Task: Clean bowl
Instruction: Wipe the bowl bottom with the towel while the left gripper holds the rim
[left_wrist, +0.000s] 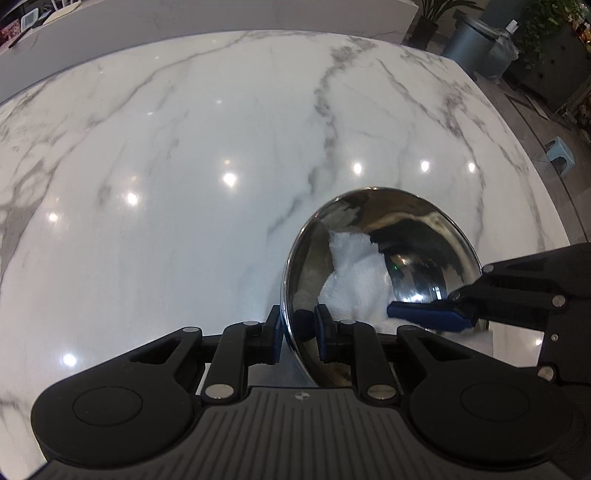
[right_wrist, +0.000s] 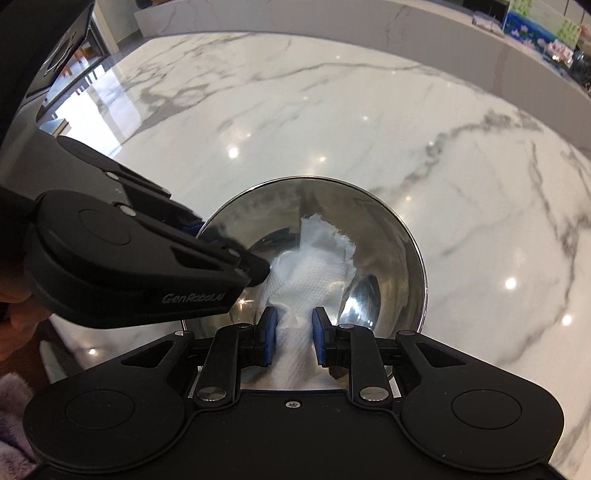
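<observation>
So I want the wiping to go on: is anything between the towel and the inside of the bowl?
Nothing visible. The towel, held by the right gripper, lies straight against the bowl wall; the left gripper only clamps the rim.

Open marble ahead of both grippers; the bowl is the crowded spot.

Beyond the left gripper (left_wrist: 297, 338) and to its left, the marble tabletop (left_wrist: 184, 166) lies bare to its far edge, so a hand could pass freely there. Right at its fingertips the steel bowl (left_wrist: 424, 229) stands tilted, its rim between the pads, blocking the way ahead-right. Inside, the white paper towel (left_wrist: 354, 273) fills the near side, and the right gripper (right_wrist: 293, 332) reaches in across it. From the right gripper, the left gripper's body crowds the near left, while the tabletop ahead and to its right is open.
</observation>
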